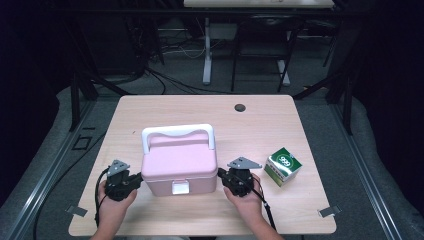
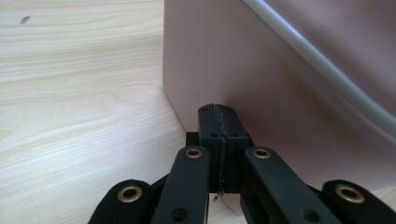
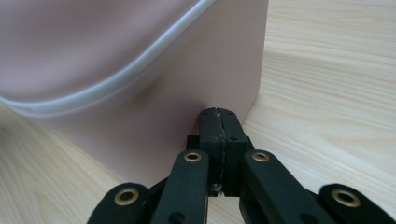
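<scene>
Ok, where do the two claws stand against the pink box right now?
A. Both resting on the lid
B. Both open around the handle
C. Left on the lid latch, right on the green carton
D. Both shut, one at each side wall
D: the left claw and the right claw sit at opposite side walls of the pink box, each with jaws closed together.

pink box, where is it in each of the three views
High view: the pink box sits at the table's middle, between the two grippers.
Left gripper view: its side wall takes up the right and upper part, just past the shut jaws.
Right gripper view: its wall is at upper left.
Shared landmark: the pale wooden table.
</scene>
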Demonstrator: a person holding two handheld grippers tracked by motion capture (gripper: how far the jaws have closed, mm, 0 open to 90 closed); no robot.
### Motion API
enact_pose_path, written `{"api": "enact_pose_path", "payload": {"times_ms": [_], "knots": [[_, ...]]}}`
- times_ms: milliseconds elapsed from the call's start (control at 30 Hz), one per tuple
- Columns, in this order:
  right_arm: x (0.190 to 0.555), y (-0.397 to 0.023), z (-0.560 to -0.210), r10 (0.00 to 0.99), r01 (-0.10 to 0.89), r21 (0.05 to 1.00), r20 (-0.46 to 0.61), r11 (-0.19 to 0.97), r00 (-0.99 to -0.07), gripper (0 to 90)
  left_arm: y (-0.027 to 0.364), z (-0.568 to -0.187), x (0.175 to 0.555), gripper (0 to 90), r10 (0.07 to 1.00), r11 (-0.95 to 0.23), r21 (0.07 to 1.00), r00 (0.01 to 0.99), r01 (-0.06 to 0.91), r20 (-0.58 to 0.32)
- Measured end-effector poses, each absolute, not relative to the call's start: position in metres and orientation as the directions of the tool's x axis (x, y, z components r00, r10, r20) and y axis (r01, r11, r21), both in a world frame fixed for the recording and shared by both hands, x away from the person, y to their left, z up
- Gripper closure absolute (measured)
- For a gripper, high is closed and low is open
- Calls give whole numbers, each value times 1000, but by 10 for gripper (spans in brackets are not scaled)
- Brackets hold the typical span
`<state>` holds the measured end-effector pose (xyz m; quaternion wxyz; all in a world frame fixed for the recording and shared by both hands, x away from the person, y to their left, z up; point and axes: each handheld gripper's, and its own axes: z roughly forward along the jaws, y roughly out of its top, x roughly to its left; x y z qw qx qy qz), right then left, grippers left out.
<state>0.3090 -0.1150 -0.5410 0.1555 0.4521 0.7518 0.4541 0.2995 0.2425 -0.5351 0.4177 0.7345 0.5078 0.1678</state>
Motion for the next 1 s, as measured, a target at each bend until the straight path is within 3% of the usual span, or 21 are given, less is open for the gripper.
{"api": "enact_pose_path", "payload": {"times_ms": [1000], "knots": [[267, -168, -540, 862, 562, 817, 186, 131, -472, 900, 193, -533, 294, 900, 832, -193, 769, 517, 610, -202]]}}
